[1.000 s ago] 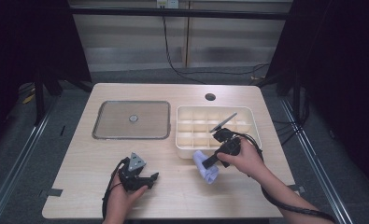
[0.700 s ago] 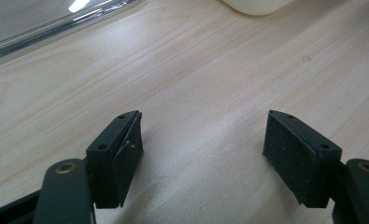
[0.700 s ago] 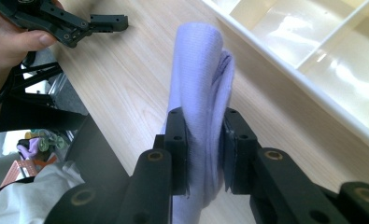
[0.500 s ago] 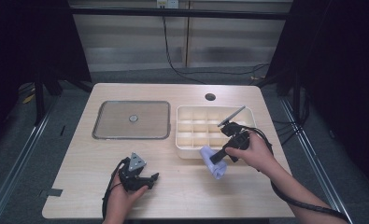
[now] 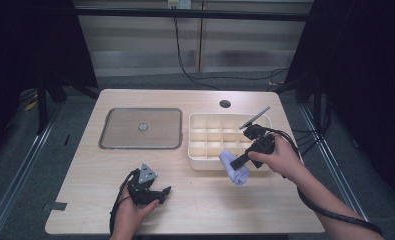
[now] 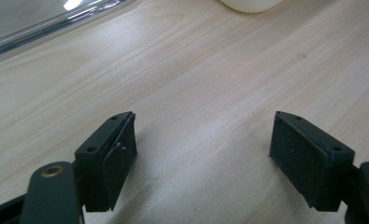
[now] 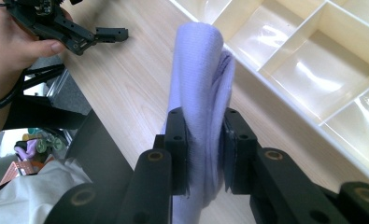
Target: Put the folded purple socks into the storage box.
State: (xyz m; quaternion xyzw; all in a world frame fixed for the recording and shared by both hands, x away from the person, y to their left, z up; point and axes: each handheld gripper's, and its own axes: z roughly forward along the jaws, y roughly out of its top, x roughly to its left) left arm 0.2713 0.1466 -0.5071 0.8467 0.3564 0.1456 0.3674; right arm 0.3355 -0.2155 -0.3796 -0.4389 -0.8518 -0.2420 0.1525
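Observation:
A folded pale purple cloth (image 5: pixel 236 171) (image 7: pixel 198 60) hangs from my right gripper (image 5: pixel 235 164) (image 7: pixel 205 126), which is shut on it; both pads press its folds. It is held above the table just in front of the cream divided tray (image 5: pixel 205 162) (image 7: pixel 285 58), at the tray's front wall. My left gripper (image 5: pixel 161 192) (image 6: pixel 203 149) (image 7: pixel 93 35) rests low over the bare wood near the front edge, left of centre. Its jaws have just been opening and stand wide apart with nothing between them.
A clear shallow lid (image 5: pixel 141 128) (image 6: pixel 56 23) with a small round knob lies at the back left of the table. A dark round hole (image 5: pixel 225 104) sits in the tabletop behind the tray. Black cables trail from both grippers.
My right gripper has lifted the purple cloth and carried it rightward, closer to the tray's front wall. The left hand has stayed in place.

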